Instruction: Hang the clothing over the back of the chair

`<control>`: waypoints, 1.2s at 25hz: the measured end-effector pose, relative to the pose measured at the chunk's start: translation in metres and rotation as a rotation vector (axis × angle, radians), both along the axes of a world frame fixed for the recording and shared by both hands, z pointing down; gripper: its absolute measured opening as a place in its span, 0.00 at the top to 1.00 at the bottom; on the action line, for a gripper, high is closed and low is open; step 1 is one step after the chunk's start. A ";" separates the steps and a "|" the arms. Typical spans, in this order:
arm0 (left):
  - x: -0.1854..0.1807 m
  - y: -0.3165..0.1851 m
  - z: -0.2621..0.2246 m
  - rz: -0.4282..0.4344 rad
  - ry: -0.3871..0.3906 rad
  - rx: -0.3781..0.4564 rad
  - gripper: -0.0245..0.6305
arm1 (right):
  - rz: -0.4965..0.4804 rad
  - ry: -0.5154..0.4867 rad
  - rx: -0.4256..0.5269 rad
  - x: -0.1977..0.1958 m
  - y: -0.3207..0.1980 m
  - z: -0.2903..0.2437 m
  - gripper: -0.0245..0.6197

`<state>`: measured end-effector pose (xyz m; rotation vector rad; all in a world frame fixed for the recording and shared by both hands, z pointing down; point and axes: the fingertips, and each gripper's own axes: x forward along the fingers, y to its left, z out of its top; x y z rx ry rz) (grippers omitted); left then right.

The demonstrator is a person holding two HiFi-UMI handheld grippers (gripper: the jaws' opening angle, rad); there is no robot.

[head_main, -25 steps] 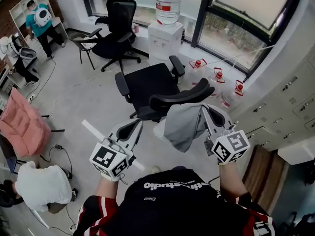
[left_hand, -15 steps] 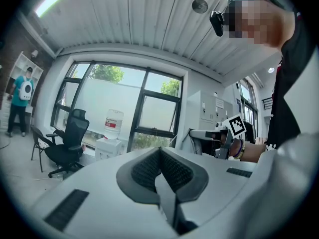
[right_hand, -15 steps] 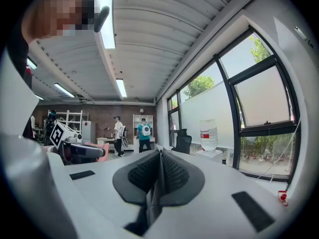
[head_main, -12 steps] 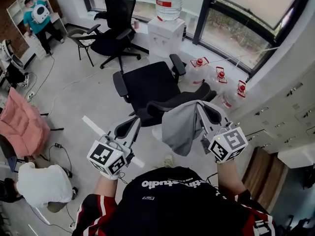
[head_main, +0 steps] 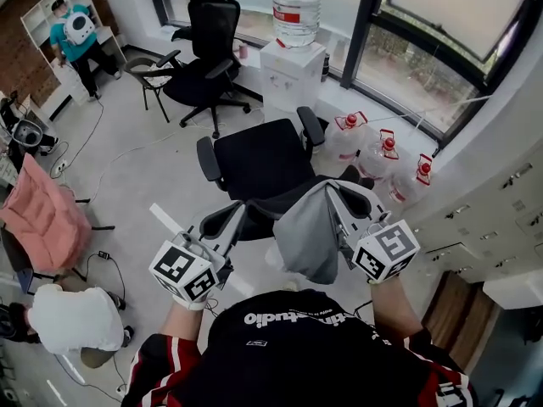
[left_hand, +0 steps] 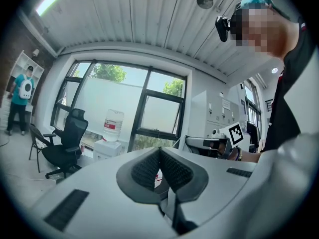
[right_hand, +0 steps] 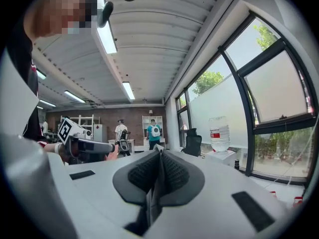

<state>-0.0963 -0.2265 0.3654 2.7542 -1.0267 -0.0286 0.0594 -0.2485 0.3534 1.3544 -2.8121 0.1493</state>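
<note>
left claw (head_main: 231,219): held level, pointing ahead, clenched on nothing | right claw (head_main: 336,195): level, alongside the left, clamped on grey garment (head_main: 304,237) | garment: hangs from right claw at black office chair (head_main: 259,153) backrest, contact unclear

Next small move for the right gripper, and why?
Probably ease the right gripper forward across the top of the chair back, then lower. It is shut on the grey garment, which appears to hang on the near side of the back, not yet draped over it.
</note>
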 end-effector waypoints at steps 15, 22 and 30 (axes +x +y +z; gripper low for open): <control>-0.007 -0.069 -0.001 -0.020 -0.025 -0.003 0.93 | -0.075 0.031 0.002 -0.021 -0.093 0.001 0.93; -0.030 -0.103 -0.002 -0.012 -0.027 -0.006 0.93 | -0.076 0.065 0.019 -0.050 -0.154 -0.005 0.93; -0.055 -0.130 -0.005 -0.029 -0.039 -0.003 0.93 | -0.064 0.081 0.030 -0.077 -0.224 -0.008 0.93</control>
